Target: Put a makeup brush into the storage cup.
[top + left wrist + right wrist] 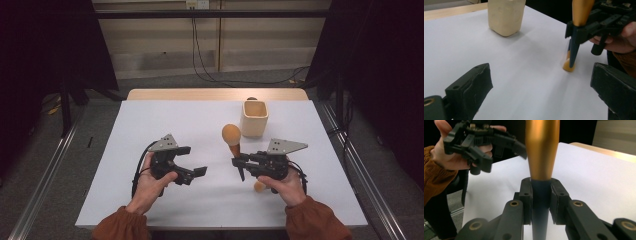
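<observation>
White table point(150, 125) bears a cup point(254, 118); left gripper point(192, 160) gapes, right gripper point(239, 161) clamps the brush point(232, 137).

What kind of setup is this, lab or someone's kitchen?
Probably a lab recording station, not a kitchen. A white table stands between dark curtains, with metal floor rails along both sides and cables running to a wall outlet. The person works two handheld grippers, left gripper and right gripper.

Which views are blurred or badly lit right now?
High view: even light on the white table, dark surroundings. Left gripper view: own jaws soft, slight smear at the tool's tip. Right gripper view: left gripper motion-blurred; the tool's orange handle shows a soft sheen.
</observation>
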`<control>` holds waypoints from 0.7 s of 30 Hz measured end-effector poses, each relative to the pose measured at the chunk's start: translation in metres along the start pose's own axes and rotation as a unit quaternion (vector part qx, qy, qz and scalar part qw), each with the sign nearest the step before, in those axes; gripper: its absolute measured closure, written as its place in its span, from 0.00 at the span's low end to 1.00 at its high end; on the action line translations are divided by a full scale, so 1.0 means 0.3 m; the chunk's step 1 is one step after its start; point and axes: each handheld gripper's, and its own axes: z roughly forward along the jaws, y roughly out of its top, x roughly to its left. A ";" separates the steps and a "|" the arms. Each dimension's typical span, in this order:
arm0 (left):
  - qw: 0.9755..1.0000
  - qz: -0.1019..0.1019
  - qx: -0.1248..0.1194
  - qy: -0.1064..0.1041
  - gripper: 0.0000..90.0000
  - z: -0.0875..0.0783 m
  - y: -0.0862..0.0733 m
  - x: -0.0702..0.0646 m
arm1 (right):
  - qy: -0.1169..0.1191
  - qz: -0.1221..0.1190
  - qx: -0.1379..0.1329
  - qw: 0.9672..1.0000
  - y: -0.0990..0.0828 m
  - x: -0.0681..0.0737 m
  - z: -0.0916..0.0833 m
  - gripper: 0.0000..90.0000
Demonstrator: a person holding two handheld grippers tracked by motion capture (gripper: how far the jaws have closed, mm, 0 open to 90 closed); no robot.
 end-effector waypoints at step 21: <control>0.994 0.004 -0.061 0.086 0.05 -0.144 -0.155 0.022 | -0.055 0.009 -0.030 0.998 0.034 -0.093 -0.062 0.83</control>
